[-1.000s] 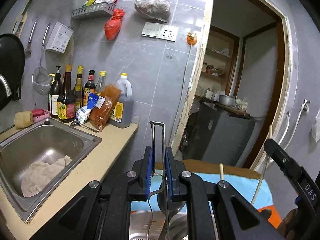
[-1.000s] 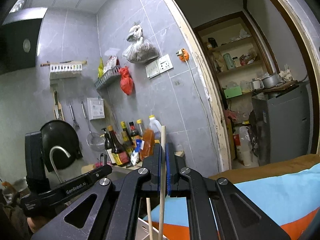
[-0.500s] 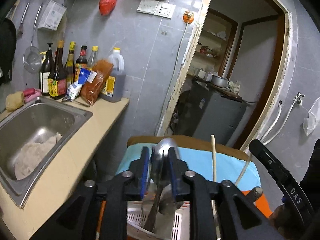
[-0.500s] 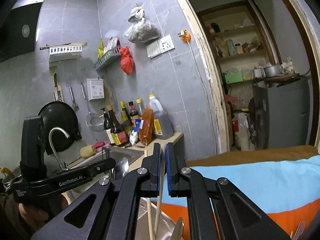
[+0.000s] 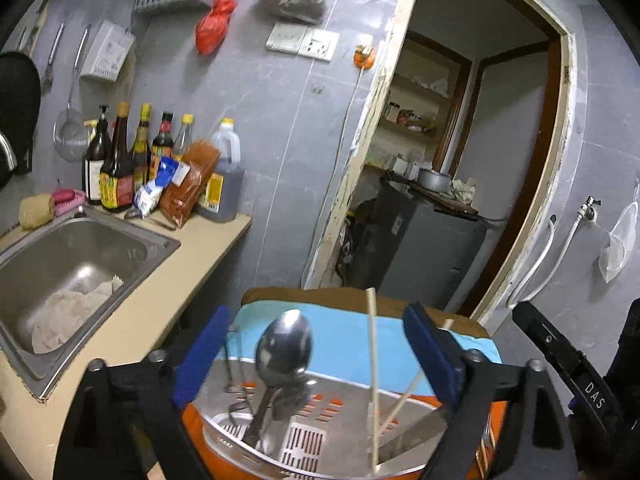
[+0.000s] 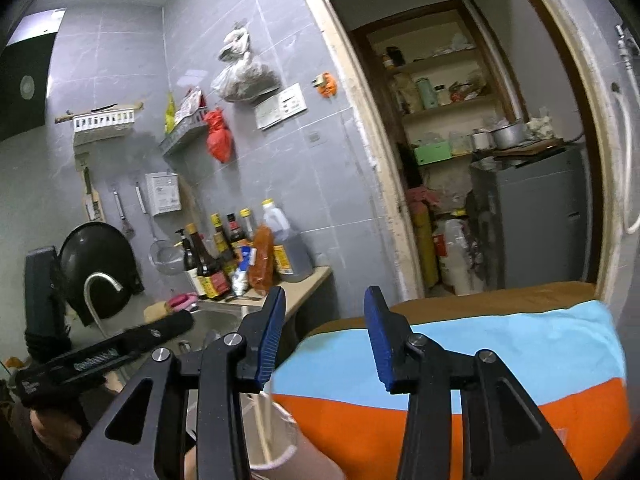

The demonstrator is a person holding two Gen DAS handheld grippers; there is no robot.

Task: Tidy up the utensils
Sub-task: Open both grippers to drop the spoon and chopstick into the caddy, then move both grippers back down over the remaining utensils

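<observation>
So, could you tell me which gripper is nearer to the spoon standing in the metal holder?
Left. The left gripper is open with the spoon between its fingers; the right gripper, also open, sits off to the side, above the chopsticks.

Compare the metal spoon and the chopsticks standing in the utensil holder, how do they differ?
The spoon is shiny dark metal with a broad oval bowl pointing up; the chopsticks are pale, thin, plain sticks. The spoon stands at the left of the holder, the chopsticks at the right. The spoon is a single piece, while the chopsticks cross each other at different tilts. Both stand in the holder, free of the open left gripper.
</observation>
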